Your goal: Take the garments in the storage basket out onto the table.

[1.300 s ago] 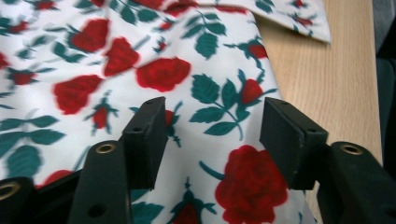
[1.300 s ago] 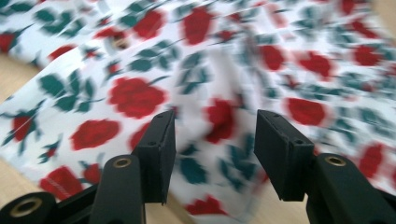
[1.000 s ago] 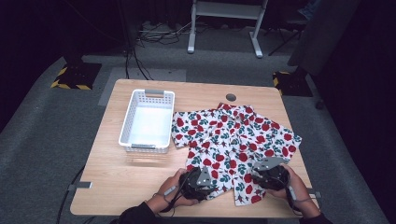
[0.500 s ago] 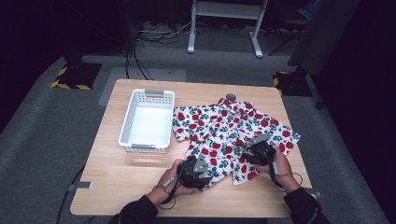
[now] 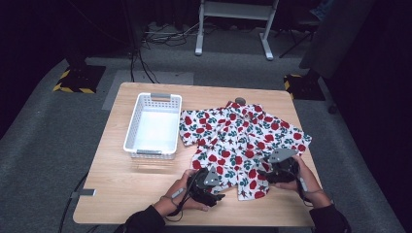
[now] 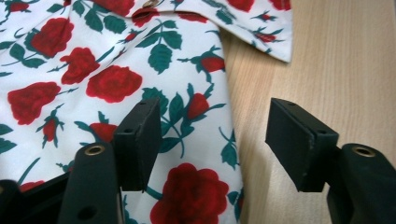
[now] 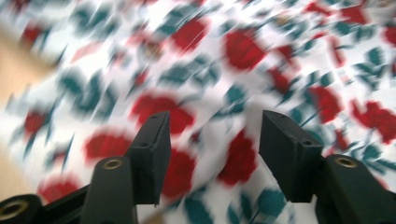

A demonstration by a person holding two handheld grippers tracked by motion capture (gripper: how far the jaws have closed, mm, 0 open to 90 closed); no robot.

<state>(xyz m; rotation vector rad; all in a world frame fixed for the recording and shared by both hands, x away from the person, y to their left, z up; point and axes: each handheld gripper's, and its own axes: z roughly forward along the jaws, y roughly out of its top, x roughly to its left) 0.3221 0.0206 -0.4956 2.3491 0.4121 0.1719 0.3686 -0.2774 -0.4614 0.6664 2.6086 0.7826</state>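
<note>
High view: one rose-print shirt [image 5: 238, 141], one white basket [image 5: 153, 125], two tools.

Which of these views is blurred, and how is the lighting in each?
Right gripper view: the rose-print shirt is smeared by motion blur, the jaws sharp. Left gripper view: crisp, evenly lit, a soft shadow along the shirt hem on the table. High view: table bright, the surrounding floor dark.

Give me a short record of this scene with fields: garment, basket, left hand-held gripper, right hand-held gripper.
garment: rose-print shirt spread on the table
basket: white basket, empty, left of the shirt
left hand-held gripper: jaws open and just been opening, over the shirt's edge, nothing clamped
right hand-held gripper: jaws open and just been opening, above the shirt, nothing clamped
</note>
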